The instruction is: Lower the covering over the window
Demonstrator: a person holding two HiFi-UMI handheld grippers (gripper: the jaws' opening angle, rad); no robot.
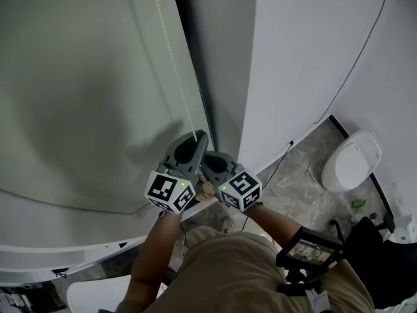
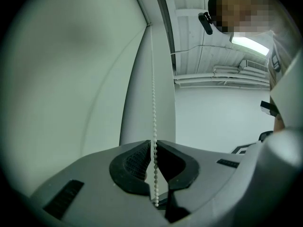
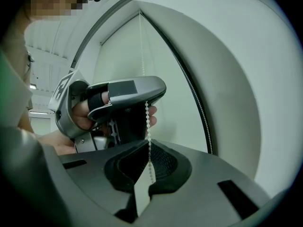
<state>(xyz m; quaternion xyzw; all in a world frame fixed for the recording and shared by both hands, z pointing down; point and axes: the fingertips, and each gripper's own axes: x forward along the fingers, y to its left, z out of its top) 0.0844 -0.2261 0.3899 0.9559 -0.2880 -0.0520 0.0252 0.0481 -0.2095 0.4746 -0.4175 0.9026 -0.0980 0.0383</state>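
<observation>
1. Both grippers are clamping the thin white bead chain [image 1: 171, 51]: grey left gripper [image 1: 193, 135] higher, right gripper [image 1: 210, 154] just beneath.
2. Chain's hanging vertically along the right edge of the pale roller blind [image 1: 78, 77], so the pull's probably going straight down.

I hold my left gripper [image 2: 155, 145] level, its jaws pinched on the bead chain [image 2: 153, 103]. My right gripper [image 3: 147, 150] clamps that chain just below, forearms close together.
</observation>
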